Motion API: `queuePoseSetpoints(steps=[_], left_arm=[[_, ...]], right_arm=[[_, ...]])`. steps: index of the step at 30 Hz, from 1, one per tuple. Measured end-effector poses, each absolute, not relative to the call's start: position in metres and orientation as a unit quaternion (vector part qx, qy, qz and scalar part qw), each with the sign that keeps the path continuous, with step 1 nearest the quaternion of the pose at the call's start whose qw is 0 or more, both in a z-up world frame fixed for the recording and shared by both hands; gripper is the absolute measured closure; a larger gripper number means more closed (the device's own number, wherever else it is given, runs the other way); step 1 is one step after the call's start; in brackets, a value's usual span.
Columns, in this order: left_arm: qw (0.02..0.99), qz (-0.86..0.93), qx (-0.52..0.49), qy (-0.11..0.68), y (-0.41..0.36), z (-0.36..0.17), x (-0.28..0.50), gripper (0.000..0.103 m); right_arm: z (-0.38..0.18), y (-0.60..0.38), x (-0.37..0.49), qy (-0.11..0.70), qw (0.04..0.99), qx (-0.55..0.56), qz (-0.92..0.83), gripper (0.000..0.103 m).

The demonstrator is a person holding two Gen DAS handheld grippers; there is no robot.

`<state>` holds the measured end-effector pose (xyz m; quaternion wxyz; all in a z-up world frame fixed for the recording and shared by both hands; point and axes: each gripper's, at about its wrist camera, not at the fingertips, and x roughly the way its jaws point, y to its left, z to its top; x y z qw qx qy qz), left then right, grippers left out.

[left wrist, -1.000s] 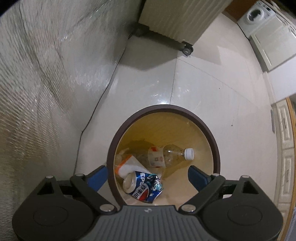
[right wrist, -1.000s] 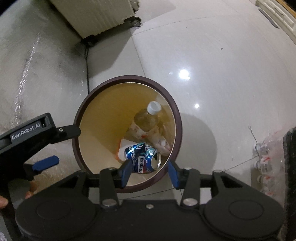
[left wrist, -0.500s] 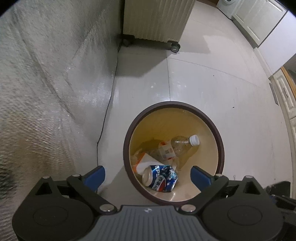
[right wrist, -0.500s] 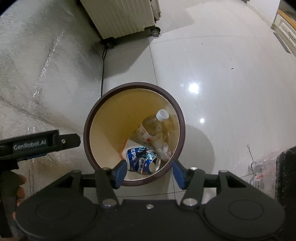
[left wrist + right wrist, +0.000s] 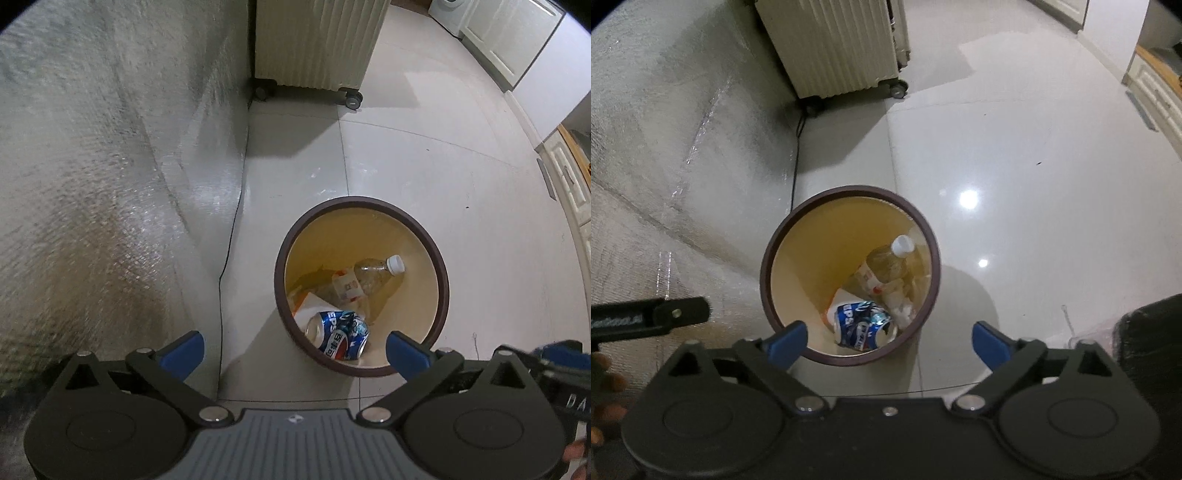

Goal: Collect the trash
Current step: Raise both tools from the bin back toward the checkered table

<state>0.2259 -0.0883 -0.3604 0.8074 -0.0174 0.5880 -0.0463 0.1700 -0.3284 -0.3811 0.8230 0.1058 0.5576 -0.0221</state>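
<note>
Both tools' jaws are opening, empty, above the bin (image 5: pixel 441 266), its can (image 5: pixel 338 334) half-hidden.

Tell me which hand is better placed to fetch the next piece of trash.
Probably the right. The right gripper is empty, jaws opening, and some clear plastic lies on the floor just beside it. The left gripper, also empty and opening, shows no trash outside the bin.

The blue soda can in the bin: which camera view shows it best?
The left wrist view: the blue soda can lies unobstructed there, with its open top and lettering readable, inside the bin. The right wrist view also shows the can, but smaller and more foreshortened, low against the near wall.
</note>
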Motion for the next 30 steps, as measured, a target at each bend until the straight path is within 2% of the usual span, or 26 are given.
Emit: queuePoseSetpoints(steps=[5,21,30], left_arm=[[0.814,-0.057,-0.018,0.578,-0.085,-0.348,0.209,0.0],[0.835,-0.07,0.002,0.545,-0.089,-0.298,0.167,0.0],[0.862,-0.088,0.007,0.499,-0.097,-0.247,0.138,0.0]], right_arm=[[-0.369,-0.332,0.16,0.549,0.83,0.096,-0.036,0.0],[-0.327,-0.335,0.123,0.521,0.848,0.085,-0.046,0.0],[-0.274,-0.338,0.091,0.484,0.871,0.074,-0.051,0.0]])
